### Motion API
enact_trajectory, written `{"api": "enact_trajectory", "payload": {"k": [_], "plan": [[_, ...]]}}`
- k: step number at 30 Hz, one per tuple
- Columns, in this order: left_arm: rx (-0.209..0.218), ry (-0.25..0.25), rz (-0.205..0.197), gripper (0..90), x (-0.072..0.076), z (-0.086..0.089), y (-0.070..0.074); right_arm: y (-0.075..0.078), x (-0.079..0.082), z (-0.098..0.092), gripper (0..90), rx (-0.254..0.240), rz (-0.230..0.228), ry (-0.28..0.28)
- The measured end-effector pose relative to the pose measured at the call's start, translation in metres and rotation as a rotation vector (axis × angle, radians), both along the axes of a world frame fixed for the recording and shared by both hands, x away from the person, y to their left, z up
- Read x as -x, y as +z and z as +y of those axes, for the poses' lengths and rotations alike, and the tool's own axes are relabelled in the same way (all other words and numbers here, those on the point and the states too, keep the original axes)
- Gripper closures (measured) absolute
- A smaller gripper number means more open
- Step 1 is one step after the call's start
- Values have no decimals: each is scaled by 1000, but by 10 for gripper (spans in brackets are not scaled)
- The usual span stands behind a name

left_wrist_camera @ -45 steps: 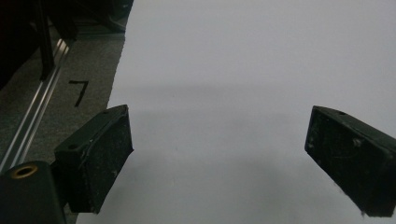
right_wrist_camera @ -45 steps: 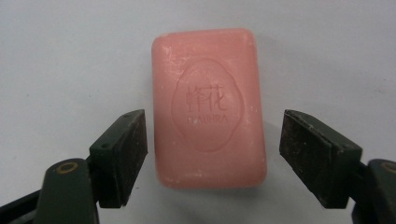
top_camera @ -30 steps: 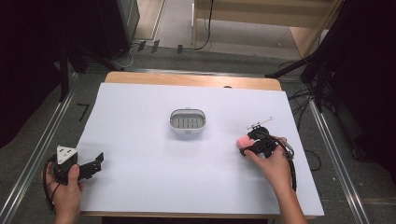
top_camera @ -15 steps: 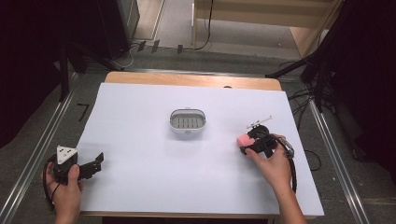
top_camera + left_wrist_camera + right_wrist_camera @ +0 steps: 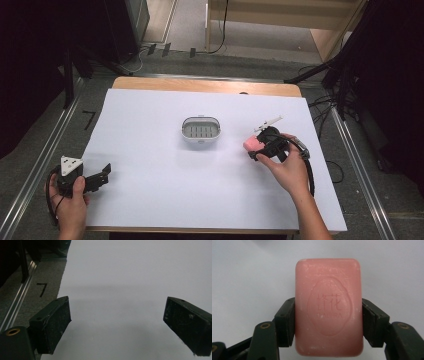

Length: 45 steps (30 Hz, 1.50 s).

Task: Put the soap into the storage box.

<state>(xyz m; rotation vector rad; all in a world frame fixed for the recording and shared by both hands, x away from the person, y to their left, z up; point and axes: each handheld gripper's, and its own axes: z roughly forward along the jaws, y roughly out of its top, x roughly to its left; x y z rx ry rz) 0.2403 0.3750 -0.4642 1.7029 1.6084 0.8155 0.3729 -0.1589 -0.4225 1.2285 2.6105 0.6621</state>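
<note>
A pink bar of soap (image 5: 329,307) sits squarely between the jaws of the right gripper (image 5: 329,322), which press on its two long sides; in the right gripper view the bar fills the middle of the frame, its stamped face toward the camera, its upper half reaching past the jaw tips and its lower edge close to the bottom of the frame. The jaws are closed on it, one pad flat against each side, with no gap showing. In the high view the same soap (image 5: 252,144) shows as a small pink block at the right of centre, at the left tip of the right gripper (image 5: 260,147), with the person's right hand (image 5: 287,167) behind it toward the lower right. To its left, near the middle of the white counter (image 5: 150,210), stands a grey oval soap dish (image 5: 200,129) with a slotted floor, well apart from the soap. The left gripper (image 5: 102,175) lies at the lower left of the high view, held by the left hand (image 5: 70,202) near the counter's front edge. In the left gripper view its jaws stand wide apart, with bare white counter between them and nothing held.
</note>
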Motion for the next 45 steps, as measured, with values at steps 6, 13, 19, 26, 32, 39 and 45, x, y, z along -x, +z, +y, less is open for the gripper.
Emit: {"api": "enact_trajectory", "payload": {"k": [6, 13, 19, 26, 32, 39, 45], "plan": [[1, 0, 0, 80, 0, 0, 0, 4, -5, 14, 389, -5, -8, 57], [1, 0, 0, 80, 0, 0, 0, 9, -10, 25, 389, -1, -25, 105], [1, 0, 0, 81, 0, 0, 0, 14, -14, 34, 389, -9, -31, 121], [4, -2, 0, 80, 0, 0, 0, 21, -20, 47, 389, -13, -55, 189], [5, -3, 0, 80, 0, 0, 0, 26, -25, 56, 389, -19, -63, 238], [7, -4, 0, 81, 0, 0, 0, 29, -30, 63, 389, -31, -80, 272], [8, -5, 2, 80, 0, 1, 0, 34, -34, 69, 389, -35, -90, 317]]}}
